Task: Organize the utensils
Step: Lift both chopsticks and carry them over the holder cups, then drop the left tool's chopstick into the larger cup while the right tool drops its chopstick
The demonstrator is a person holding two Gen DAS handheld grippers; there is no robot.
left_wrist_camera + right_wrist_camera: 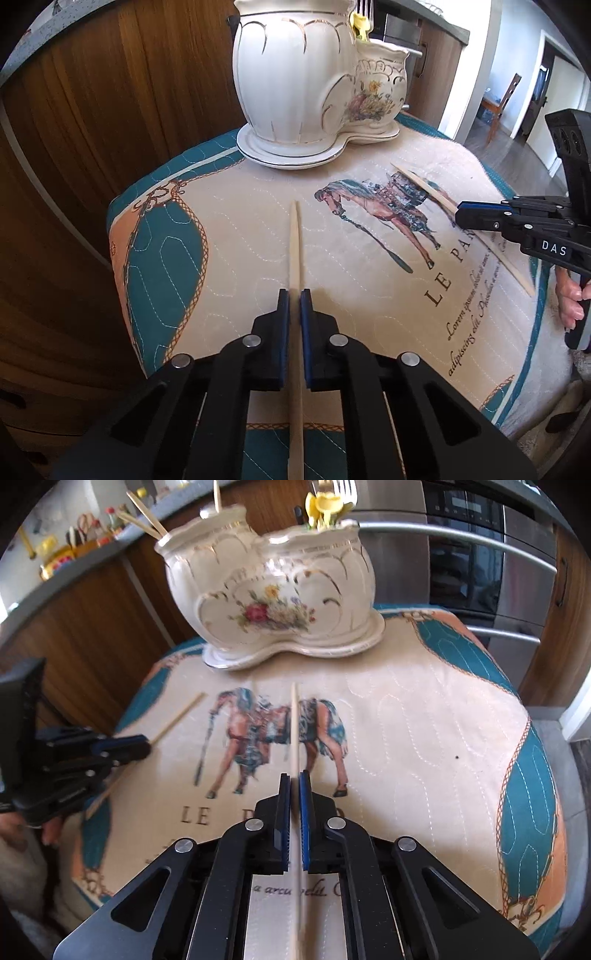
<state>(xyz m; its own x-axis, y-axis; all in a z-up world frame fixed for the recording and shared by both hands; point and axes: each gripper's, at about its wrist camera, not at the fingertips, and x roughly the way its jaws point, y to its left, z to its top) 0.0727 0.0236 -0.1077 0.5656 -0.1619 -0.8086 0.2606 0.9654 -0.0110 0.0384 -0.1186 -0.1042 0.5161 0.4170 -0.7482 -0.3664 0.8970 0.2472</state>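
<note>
My left gripper (294,295) is shut on a pale wooden chopstick (294,243) that points forward toward the white ceramic utensil holder (295,85). My right gripper (294,777) is shut on a second chopstick (294,727), also pointing at the holder (273,590). Each gripper shows in the other's view: the right one (460,216) with its chopstick (424,186), the left one (146,746) with its chopstick (181,714). The holder's left compartment holds several chopsticks (146,517); its right compartment holds forks (336,489) and yellow-handled pieces (325,504).
A quilted cloth with a horse print (424,738) covers the small table. Wooden cabinets (110,110) stand behind it, and a steel oven with bar handles (480,554) is at the back right. A doorway with a chair (506,99) lies beyond.
</note>
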